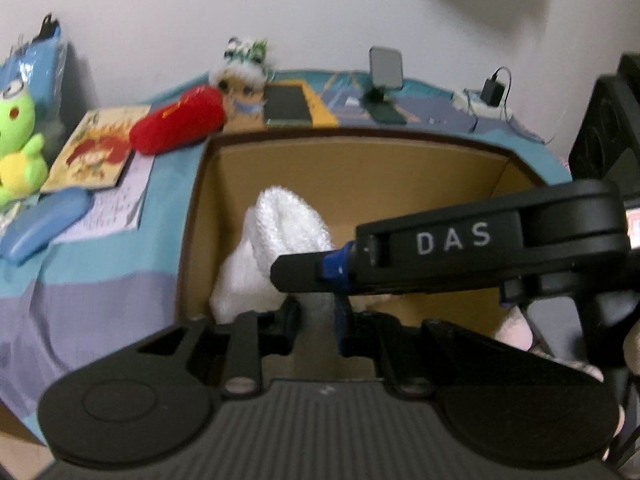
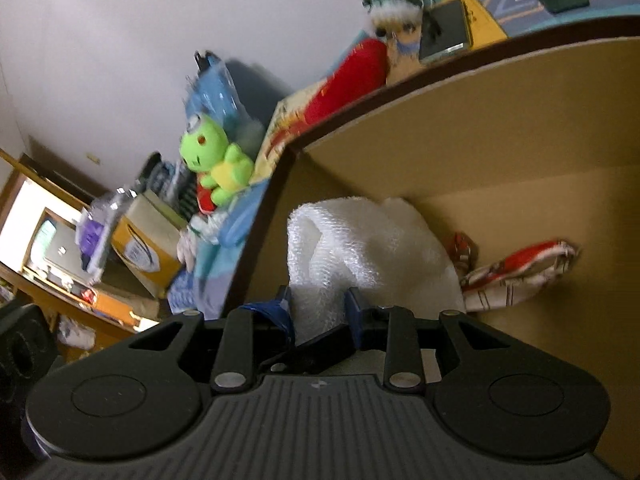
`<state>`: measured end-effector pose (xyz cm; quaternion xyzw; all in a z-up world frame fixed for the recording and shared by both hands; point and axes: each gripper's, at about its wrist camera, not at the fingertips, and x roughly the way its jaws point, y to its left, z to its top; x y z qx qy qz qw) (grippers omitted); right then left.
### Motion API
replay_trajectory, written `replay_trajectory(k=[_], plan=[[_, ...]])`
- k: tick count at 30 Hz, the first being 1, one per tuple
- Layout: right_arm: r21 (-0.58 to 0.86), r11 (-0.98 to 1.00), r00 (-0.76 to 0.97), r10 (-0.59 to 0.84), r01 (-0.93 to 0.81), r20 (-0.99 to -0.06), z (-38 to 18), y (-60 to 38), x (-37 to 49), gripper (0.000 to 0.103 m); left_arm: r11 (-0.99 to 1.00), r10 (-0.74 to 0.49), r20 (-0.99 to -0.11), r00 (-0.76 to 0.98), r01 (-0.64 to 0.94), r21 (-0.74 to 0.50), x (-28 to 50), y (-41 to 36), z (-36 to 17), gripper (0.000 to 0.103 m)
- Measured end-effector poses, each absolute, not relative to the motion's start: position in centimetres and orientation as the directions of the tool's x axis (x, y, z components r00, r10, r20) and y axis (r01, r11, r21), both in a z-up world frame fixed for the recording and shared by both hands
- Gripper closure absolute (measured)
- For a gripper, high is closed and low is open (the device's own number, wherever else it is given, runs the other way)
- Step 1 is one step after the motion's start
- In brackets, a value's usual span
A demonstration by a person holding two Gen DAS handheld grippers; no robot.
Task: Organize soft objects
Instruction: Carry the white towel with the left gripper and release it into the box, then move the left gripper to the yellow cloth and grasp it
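Observation:
A white fluffy cloth (image 1: 276, 248) hangs inside an open cardboard box (image 1: 360, 160). My left gripper (image 1: 318, 312) is shut on its lower end. My right gripper (image 2: 320, 308) is also shut on the white cloth (image 2: 360, 252), and its black arm crosses the left wrist view (image 1: 460, 248). A red-and-white patterned cloth (image 2: 516, 272) lies on the box floor (image 2: 560, 216). On the bed beside the box lie a red plush (image 1: 176, 120), a green frog plush (image 1: 20, 144) and a small doll (image 1: 244, 76).
The bed has a blue and purple cover (image 1: 100, 272). On it lie a picture book (image 1: 96, 148), a blue case (image 1: 40, 224), a tablet (image 1: 288, 104), a phone stand (image 1: 384, 76) and a charger (image 1: 492, 92). A black speaker (image 1: 608, 128) stands at right. A cluttered desk (image 2: 80, 264) shows at left.

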<state>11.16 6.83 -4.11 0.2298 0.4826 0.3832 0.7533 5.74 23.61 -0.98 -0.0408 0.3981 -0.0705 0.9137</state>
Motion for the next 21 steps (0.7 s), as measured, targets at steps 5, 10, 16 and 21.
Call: replay_trajectory(k=[5,10,16,21], plan=[[0.692,0.621,0.238,0.782,-0.368,-0.576,-3.7,6.4,10.5,0.088,0.988,-0.153,-0.731,0.665,0.088,-0.127,5.2,23.4,-0.8,0.080],[0.723,0.595,0.243,0.803,-0.350,-0.543,-3.0,4.3,10.1,0.088,0.991,-0.132,-0.717,0.685,0.070,-0.116,4.1,22.7,0.6,0.060],[0.727,0.563,0.267,0.826,-0.392,-0.496,-0.9,1.9,8.6,0.087,0.998,-0.044,-0.704,0.709,-0.005,-0.067,2.6,21.0,3.3,0.060],[0.729,0.530,0.270,0.848,-0.433,-0.457,0.8,-0.5,6.8,0.087,0.997,0.036,-0.701,0.712,-0.069,-0.019,0.7,18.4,5.0,0.060]])
